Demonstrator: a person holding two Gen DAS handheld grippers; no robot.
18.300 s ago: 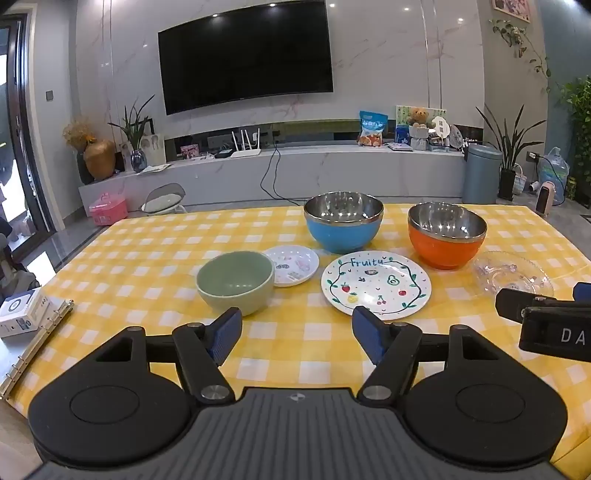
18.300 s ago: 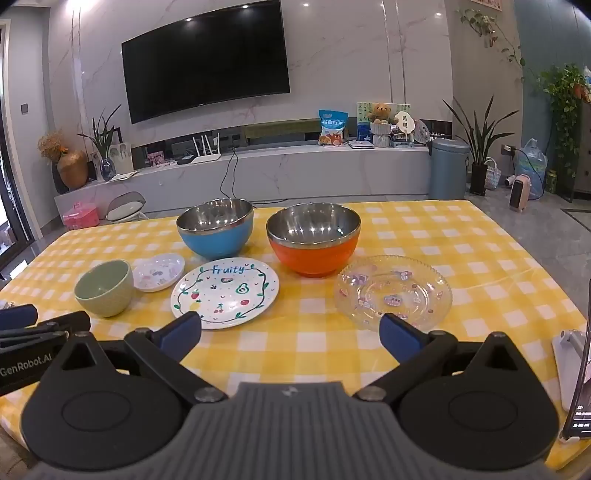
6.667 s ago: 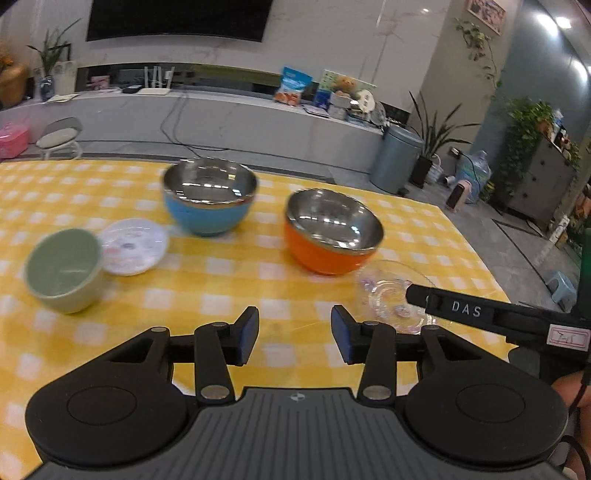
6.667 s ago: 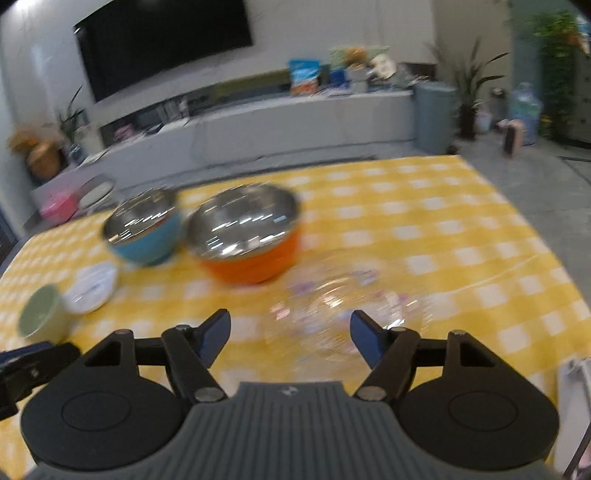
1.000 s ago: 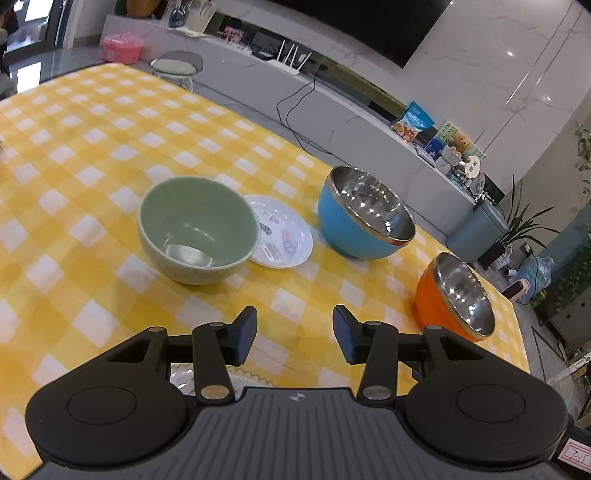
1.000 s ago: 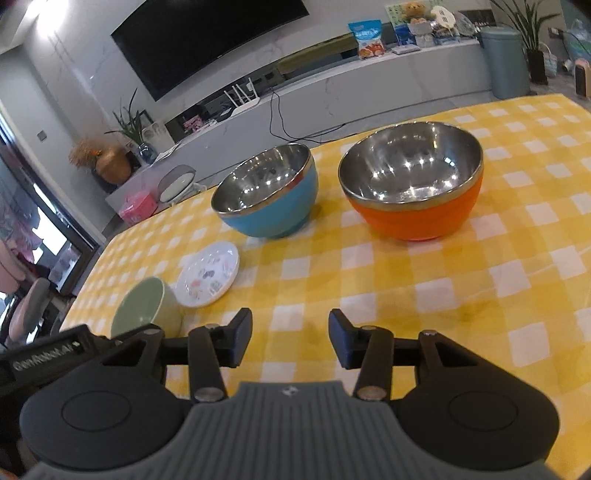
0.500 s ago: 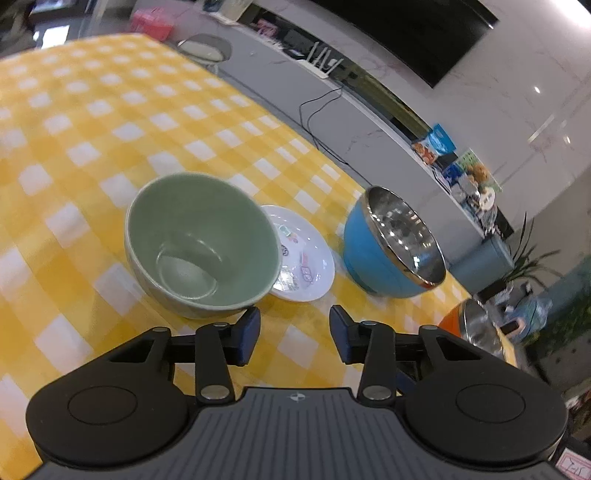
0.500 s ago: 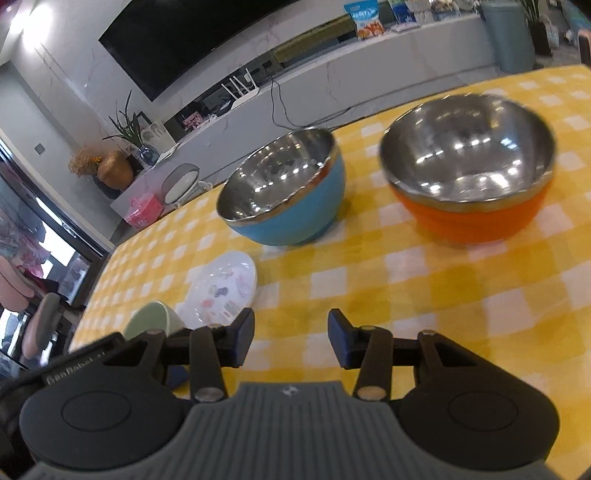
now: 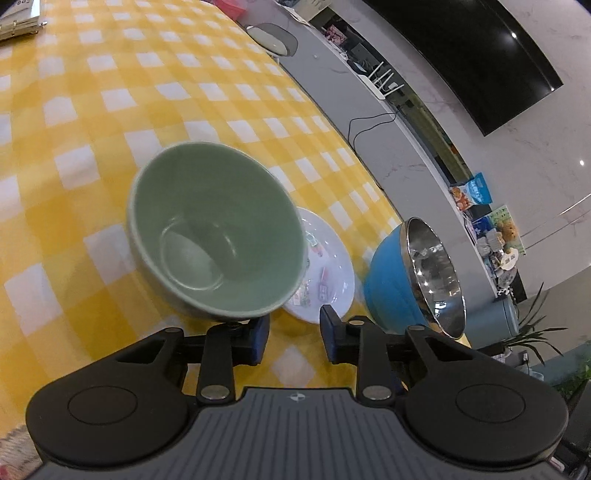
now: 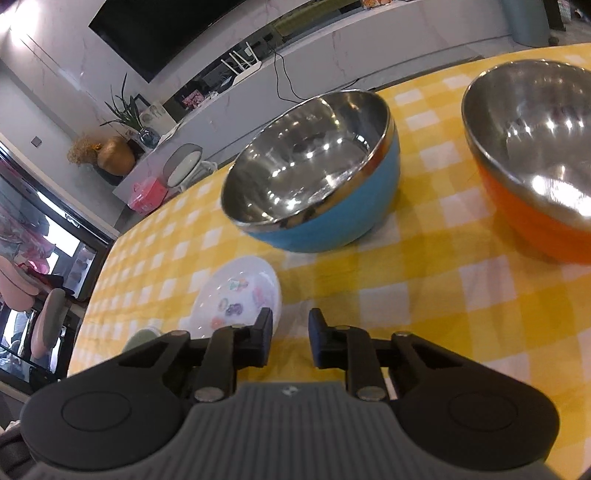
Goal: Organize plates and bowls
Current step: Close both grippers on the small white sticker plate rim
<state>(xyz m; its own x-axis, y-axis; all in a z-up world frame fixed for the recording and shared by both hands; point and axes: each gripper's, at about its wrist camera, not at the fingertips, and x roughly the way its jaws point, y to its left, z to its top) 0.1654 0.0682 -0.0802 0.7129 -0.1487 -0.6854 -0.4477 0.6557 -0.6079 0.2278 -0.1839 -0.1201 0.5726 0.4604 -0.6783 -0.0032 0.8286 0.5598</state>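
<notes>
Yellow checked tablecloth [image 9: 110, 74], wall TV [image 10: 159, 33], white router [image 9: 384, 79] — pink box [image 10: 147, 195] nr gold vase [image 10: 114, 158].

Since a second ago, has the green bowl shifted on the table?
Cannot tell. The green bowl sits against the small white plate, overlapping its edge as before; it looks larger only because the camera has closed in.

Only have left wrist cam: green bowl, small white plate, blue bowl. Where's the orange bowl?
Observer: Right wrist view shows the orange bowl upright on the tablecloth, right of the blue bowl, with a gap between them.
Operator: Right gripper holding anything?
Observer: No. The right gripper has its jaws closing on nothing, only cloth between them; its left finger is beside the small white plate.
</notes>
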